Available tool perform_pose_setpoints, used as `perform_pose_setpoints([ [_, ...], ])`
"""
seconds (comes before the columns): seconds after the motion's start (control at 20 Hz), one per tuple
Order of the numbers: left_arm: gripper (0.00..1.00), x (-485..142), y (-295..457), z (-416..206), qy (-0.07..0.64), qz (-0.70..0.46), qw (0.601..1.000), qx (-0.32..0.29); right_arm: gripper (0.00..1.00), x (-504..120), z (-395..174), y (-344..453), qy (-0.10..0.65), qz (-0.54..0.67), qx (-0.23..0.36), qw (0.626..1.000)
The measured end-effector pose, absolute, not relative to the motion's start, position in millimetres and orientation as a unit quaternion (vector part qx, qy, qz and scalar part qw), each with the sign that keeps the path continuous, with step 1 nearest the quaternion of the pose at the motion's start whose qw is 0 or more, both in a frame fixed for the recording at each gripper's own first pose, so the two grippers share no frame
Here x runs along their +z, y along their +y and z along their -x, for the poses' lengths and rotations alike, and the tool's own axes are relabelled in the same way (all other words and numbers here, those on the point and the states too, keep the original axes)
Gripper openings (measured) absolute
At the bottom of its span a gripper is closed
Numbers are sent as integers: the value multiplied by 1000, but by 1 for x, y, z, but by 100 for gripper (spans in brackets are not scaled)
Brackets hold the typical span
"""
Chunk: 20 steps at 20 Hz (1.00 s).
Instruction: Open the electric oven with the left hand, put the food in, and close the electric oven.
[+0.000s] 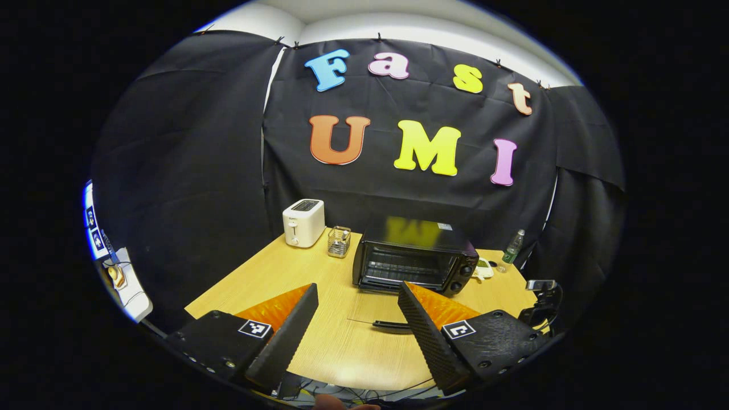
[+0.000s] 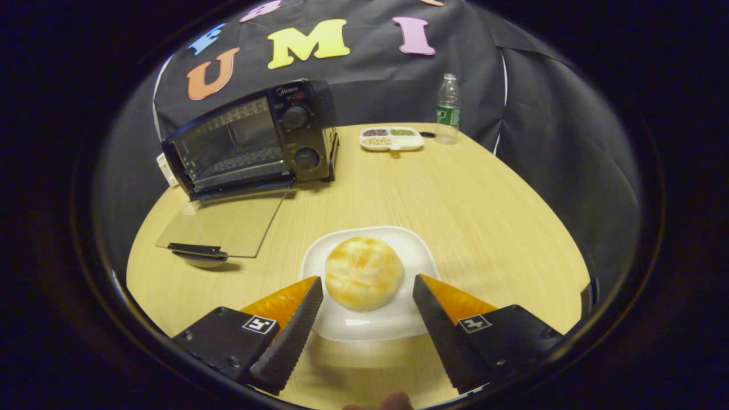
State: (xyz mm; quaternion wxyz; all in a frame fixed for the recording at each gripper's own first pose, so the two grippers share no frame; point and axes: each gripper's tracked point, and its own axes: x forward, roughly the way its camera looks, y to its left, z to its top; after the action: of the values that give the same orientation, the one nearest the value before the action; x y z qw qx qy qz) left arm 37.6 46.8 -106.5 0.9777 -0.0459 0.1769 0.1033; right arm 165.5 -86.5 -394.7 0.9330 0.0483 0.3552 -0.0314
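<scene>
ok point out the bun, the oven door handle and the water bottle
bun [image 2: 364, 273], right gripper view, middle of its golden top, on the white plate
oven door handle [image 2: 193, 249], right gripper view, middle of the dark bar at the open glass door's edge
water bottle [image 2: 447, 111], right gripper view, on its label band

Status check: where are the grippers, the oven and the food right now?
Left gripper open, holding nothing. Right gripper open, fingers either side of the bun on its white plate. Oven door down flat. Path clear.
</scene>
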Motion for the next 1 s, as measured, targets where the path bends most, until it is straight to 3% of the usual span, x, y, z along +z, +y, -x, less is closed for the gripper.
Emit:
perform_pose_setpoints([
  [0.3, 93, -98, 53, -44, 178, 34, 978, 105, 96, -405, -168, -83, 370, -55, -42, 926],
  [0.6, 93, -97, 63, -47, 179, 32, 979, 89, 75, -394, -170, -83, 364, -61, -57, 928],
  [1.0, 94, -103, 77, -60, 180, 38, 981, 59, 64, -332, -137, -68, 321, -94, -66, 940],
])
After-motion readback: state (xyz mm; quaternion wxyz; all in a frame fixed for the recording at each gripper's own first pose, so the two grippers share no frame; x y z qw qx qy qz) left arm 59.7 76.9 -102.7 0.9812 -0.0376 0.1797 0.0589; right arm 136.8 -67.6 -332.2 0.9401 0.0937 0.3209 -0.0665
